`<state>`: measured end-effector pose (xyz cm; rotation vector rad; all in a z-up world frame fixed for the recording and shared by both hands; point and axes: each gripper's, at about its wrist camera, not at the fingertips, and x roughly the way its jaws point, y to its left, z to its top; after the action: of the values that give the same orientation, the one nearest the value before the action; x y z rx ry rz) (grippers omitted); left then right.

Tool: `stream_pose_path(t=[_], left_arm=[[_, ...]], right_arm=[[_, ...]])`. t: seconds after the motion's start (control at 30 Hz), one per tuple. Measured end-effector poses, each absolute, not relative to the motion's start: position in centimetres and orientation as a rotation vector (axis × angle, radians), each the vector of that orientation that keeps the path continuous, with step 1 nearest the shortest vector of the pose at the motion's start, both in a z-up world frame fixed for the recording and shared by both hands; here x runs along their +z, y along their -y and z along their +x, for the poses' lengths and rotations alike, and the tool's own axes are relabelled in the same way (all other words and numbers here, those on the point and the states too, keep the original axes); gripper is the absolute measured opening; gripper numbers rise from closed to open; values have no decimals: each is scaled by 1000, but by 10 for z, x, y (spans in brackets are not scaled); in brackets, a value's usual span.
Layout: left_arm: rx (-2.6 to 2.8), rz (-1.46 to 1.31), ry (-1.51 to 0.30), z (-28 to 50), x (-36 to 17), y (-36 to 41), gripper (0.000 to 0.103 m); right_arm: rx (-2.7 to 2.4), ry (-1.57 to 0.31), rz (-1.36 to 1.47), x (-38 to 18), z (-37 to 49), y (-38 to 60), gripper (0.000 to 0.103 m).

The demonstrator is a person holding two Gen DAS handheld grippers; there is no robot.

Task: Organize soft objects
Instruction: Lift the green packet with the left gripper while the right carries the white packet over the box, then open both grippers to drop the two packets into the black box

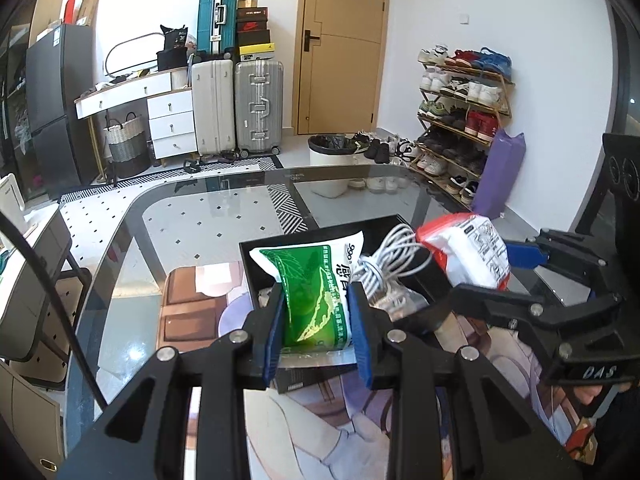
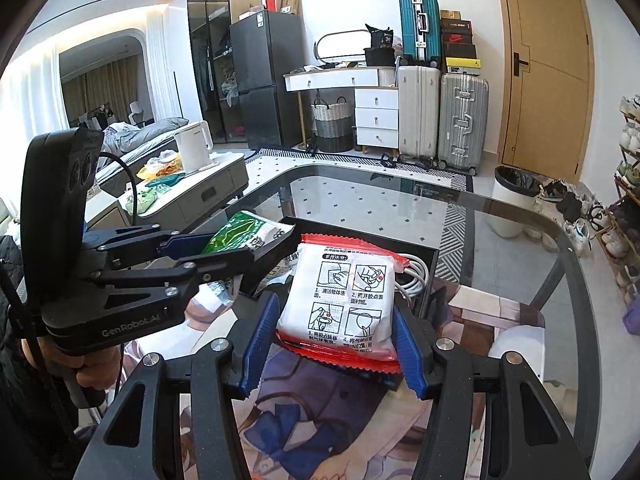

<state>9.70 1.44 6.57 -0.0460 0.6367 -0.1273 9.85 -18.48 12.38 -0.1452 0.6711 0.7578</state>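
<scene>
My left gripper point(image 1: 318, 330) is shut on a green and white soft packet point(image 1: 316, 292) and holds it over the near edge of a black box point(image 1: 320, 232). My right gripper point(image 2: 332, 344) is shut on a white packet with red edges point(image 2: 344, 300) and holds it over the same black box point(image 2: 432, 256). A coiled white cable point(image 1: 384, 264) lies inside the box. In the left wrist view the right gripper point(image 1: 516, 276) holds its packet point(image 1: 472, 252) at the box's right side. In the right wrist view the left gripper point(image 2: 224, 250) holds the green packet point(image 2: 244, 232) at the left.
The box stands on a printed mat point(image 2: 320, 420) on a glass table point(image 1: 224, 208). Beyond the table are a white bin point(image 1: 332, 160), suitcases point(image 1: 256, 108), a shoe rack point(image 1: 460, 120) and a side table with a kettle point(image 2: 192, 148).
</scene>
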Motion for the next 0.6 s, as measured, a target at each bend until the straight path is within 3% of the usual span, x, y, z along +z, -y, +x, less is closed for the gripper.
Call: stream_pose_path(t=[0.6], left_arm=[[-119, -55, -667, 132, 41, -6, 30]], right_arm=[[711, -693, -201, 95, 131, 161, 56]])
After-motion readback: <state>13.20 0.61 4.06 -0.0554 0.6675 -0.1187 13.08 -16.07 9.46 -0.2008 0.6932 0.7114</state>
